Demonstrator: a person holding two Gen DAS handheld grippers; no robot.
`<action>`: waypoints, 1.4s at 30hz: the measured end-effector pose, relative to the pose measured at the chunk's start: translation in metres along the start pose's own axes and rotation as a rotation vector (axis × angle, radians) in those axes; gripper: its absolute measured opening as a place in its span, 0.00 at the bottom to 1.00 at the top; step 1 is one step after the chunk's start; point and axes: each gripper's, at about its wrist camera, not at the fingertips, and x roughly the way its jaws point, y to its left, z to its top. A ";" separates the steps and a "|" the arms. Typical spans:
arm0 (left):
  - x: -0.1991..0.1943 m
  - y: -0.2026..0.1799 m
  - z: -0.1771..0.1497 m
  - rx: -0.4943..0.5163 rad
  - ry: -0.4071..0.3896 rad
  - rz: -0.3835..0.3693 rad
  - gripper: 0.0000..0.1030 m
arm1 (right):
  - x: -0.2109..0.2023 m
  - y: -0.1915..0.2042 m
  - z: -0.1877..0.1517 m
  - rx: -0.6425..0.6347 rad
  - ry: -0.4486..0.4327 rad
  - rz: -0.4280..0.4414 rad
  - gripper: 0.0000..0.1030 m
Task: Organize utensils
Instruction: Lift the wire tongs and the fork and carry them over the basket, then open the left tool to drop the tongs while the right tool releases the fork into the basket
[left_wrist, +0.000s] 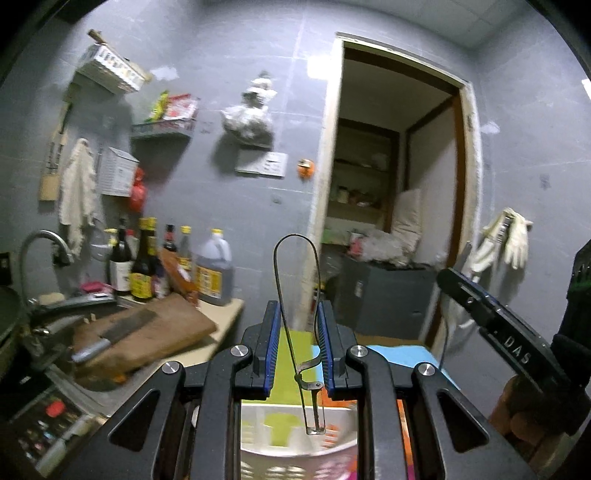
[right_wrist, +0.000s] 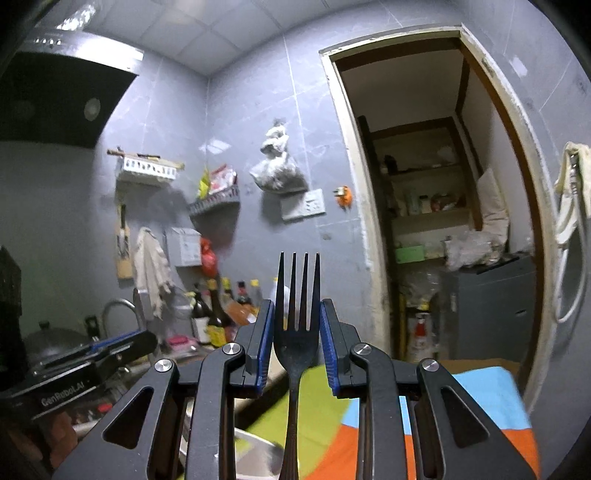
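Grey tiled wall (right_wrist: 258, 110); open doorway (right_wrist: 436, 206) at its right; shelves (right_wrist: 424, 173) inside; range hood (right_wrist: 55, 99) far left.

A dark metal fork (right_wrist: 298, 332) is seen between blue pads (right_wrist: 266, 343) on black fingers. A grey wire utensil (left_wrist: 295, 291) is seen above a cloth (right_wrist: 480, 402) patterned in lime green, sky blue and orange blocks. The wall tiles (left_wrist: 221, 55) are pale grey.

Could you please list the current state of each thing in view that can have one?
Left gripper: jaws closed on the wire utensil.
Wire utensil: held upright.
Right gripper: jaws closed on the fork.
Fork: held, tines up.
Cleaver: lying on the chopping board.
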 end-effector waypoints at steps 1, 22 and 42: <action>0.000 0.006 0.001 -0.004 -0.003 0.013 0.16 | 0.005 0.004 0.001 0.007 -0.007 0.010 0.21; 0.058 0.047 -0.054 0.021 0.130 0.156 0.16 | 0.069 0.025 -0.057 -0.022 0.063 -0.036 0.22; 0.071 0.053 -0.094 -0.025 0.249 0.080 0.17 | 0.068 0.024 -0.101 -0.024 0.184 -0.082 0.22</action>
